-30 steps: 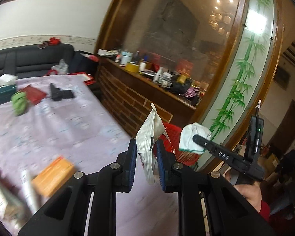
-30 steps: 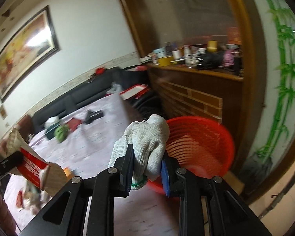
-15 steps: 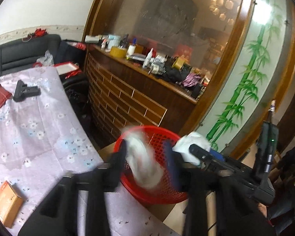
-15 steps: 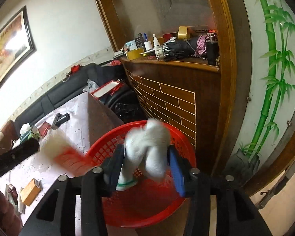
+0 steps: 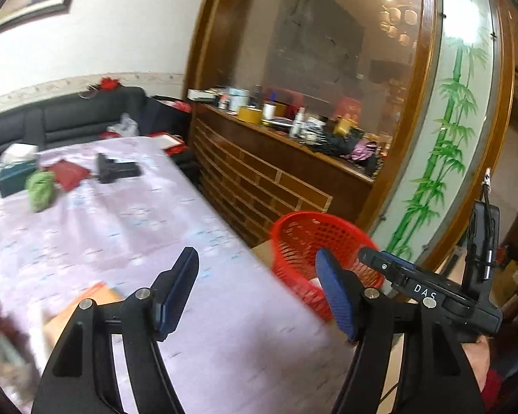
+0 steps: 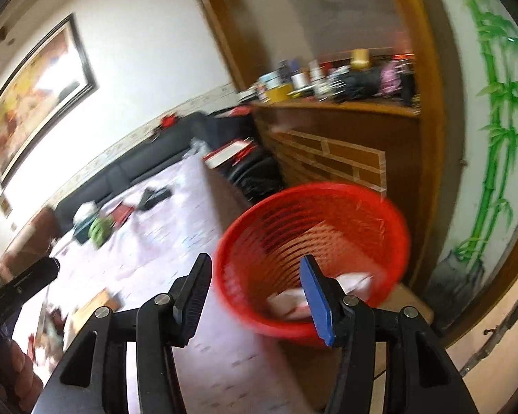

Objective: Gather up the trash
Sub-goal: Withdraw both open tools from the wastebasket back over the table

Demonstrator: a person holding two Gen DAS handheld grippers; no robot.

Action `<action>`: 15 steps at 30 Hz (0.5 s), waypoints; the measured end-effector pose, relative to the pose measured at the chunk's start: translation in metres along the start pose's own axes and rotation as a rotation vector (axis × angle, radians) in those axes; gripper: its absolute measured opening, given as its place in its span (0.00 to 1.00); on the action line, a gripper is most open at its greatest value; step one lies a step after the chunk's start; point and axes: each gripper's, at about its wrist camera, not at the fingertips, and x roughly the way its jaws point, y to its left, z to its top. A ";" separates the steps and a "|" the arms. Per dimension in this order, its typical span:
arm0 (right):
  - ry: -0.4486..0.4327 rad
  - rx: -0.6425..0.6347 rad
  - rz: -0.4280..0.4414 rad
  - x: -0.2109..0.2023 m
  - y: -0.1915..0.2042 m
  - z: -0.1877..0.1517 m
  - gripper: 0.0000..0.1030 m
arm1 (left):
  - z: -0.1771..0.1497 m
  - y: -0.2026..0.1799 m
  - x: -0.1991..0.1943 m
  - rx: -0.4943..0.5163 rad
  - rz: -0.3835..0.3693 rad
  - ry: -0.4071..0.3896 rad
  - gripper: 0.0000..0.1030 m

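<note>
A red mesh basket [image 6: 380,220] [image 5: 293,234] stands on the floor beside the table's right edge. White and red scraps [image 6: 293,302] lie at its bottom. My right gripper [image 6: 253,270] is open and empty, just above the basket's near rim. My left gripper [image 5: 257,269] is also open and empty, over the table corner to the left of the basket. The right gripper's body [image 5: 428,293] shows at the right of the left wrist view. An orange box [image 5: 86,302] and blurred packaging lie on the table at near left.
The table [image 5: 127,217] has a lilac flowered cloth and carries a green crumpled item [image 5: 39,188], a teal tissue box [image 5: 15,172], a red pouch [image 5: 69,172] and a black object [image 5: 115,169]. A dark sofa stands behind it, a cluttered wooden counter [image 5: 293,145] and a bamboo-painted panel to the right.
Both grippers have opened. The paper wrapper left my left gripper and the white glove left my right one; white scraps now lie in the basket. Both views have pulled back toward the table.
</note>
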 end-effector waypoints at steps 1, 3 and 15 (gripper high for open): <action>0.011 -0.008 0.010 0.003 0.008 -0.005 0.56 | -0.005 0.005 -0.008 0.002 0.015 -0.006 0.68; 0.038 -0.027 0.035 0.009 0.025 -0.017 0.56 | -0.018 0.017 -0.029 0.008 0.058 -0.021 0.70; 0.187 -0.200 0.166 0.039 0.131 -0.075 0.56 | -0.084 0.100 -0.113 -0.102 0.204 -0.019 0.71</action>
